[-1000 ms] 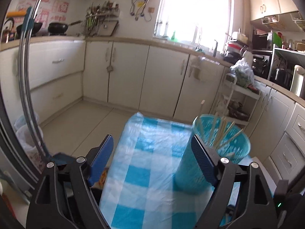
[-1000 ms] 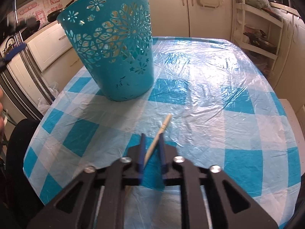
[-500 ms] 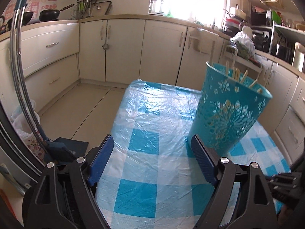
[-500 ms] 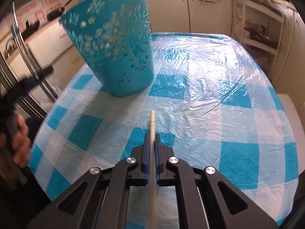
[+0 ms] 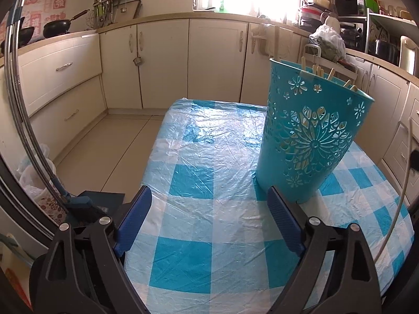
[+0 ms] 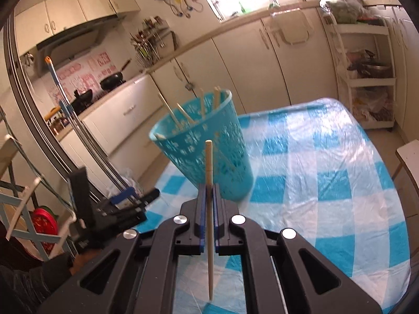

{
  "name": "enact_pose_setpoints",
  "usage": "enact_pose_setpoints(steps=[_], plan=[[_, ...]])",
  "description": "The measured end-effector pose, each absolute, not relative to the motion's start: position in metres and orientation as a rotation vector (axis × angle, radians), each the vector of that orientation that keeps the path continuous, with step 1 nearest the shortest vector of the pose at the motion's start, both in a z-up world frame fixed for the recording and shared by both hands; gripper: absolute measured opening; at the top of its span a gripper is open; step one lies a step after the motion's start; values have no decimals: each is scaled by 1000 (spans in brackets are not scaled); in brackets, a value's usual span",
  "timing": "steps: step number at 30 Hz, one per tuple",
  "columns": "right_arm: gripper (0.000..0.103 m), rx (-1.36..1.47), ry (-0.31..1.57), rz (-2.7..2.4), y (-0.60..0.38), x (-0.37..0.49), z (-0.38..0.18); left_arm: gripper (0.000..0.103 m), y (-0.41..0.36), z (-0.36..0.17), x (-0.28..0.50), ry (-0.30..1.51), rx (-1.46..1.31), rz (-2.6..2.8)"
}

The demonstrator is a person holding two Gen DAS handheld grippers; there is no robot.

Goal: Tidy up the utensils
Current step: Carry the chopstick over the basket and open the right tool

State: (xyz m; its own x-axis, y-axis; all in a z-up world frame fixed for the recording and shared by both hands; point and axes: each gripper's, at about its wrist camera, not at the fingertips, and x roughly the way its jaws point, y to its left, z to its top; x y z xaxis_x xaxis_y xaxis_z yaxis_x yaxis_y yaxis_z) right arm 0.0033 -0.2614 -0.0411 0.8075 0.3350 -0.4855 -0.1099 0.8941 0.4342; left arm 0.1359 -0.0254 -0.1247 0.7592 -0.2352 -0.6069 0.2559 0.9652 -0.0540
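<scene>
A teal perforated basket (image 5: 309,136) stands on the blue-and-white checked table (image 5: 199,183) and holds several wooden chopsticks (image 5: 318,71). It also shows in the right wrist view (image 6: 209,151), just ahead of my right gripper. My right gripper (image 6: 208,191) is shut on a wooden chopstick (image 6: 208,162), held above the table and pointing at the basket. My left gripper (image 5: 207,209) is open and empty, low over the table's near edge, with the basket just beyond its right finger. It also shows in the right wrist view (image 6: 131,196) at the left.
Cream kitchen cabinets (image 5: 167,62) line the far walls. A white shelf rack (image 6: 366,73) stands beyond the table's far right. Metal poles (image 5: 15,99) and plastic bags (image 5: 36,172) are at the left. A white chair edge (image 6: 408,157) is at the right.
My right gripper has lifted the chopstick off the table and risen, now looking down at the basket's rim. My left gripper has lowered and come closer to the basket.
</scene>
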Motion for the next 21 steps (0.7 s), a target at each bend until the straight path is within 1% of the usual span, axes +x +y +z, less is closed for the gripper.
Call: enact_pose_setpoints(steps=[9,21], plan=[[5,390,495,279,-264,9,2,87,-25,-129,139,678,33,-267],[5,307,351,307,-265,37,89,87,-23,-132,142,694,18,-268]])
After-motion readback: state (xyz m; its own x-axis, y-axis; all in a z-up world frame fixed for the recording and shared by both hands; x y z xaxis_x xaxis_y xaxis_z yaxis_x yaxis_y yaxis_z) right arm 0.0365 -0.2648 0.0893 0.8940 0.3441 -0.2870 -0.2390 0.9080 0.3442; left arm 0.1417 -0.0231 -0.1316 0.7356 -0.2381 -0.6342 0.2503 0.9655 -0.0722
